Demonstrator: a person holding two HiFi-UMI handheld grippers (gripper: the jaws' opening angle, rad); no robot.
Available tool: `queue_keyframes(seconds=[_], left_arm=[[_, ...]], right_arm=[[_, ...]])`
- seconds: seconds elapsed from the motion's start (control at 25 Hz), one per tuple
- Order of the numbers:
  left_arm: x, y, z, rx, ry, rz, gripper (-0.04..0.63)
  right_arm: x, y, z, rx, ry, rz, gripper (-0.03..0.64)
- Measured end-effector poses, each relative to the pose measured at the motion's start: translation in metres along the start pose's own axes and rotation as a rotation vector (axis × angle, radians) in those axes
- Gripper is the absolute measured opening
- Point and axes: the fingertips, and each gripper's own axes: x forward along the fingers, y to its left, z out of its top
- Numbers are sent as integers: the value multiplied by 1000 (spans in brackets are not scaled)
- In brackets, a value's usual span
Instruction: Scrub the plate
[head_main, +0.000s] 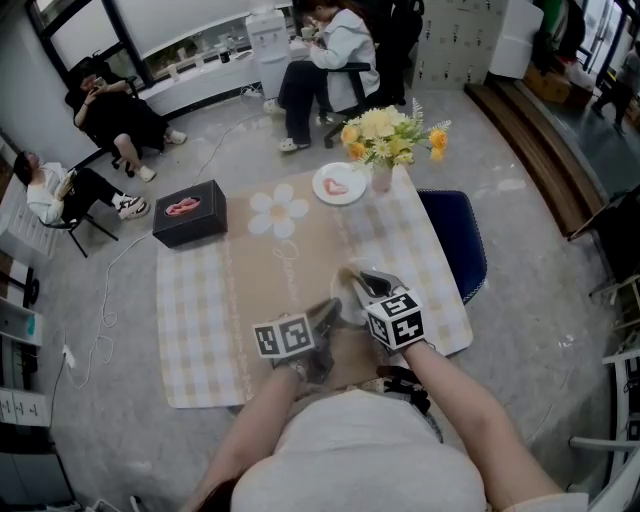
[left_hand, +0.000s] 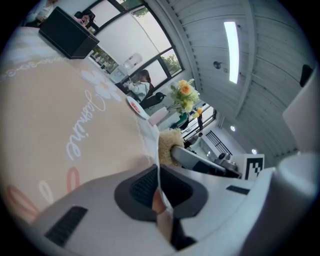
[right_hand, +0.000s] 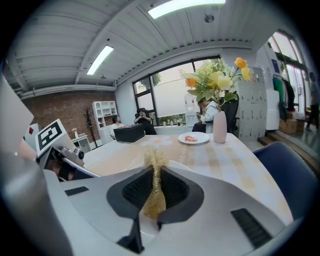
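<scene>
The left gripper (left_hand: 160, 192) is clamped shut on the rim of a thin white plate (left_hand: 159, 175), which shows edge-on and upright between its jaws. The right gripper (right_hand: 155, 196) is closed on a golden-yellow scrubber (right_hand: 155, 167), whose tuft sticks out past the jaws. In the left gripper view the scrubber is just beside the plate's edge, close to touching it. Both grippers hover together over the near edge of the table (head_main: 200, 320). Well apart, at the far edge, a second plate (head_main: 340, 185) lies just beside a vase (head_main: 381, 178).
</scene>
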Motion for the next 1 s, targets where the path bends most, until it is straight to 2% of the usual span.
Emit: queue_keyframes(seconds=[0.44,1.0], left_arm=[[0,-1,0,6,-3,-1,20],[0,-2,0,15,-7,-5,20]], right_arm=[[-10,-43,-11,50,37,-164,44],[-24,-75,-17,128,39,-284,44]])
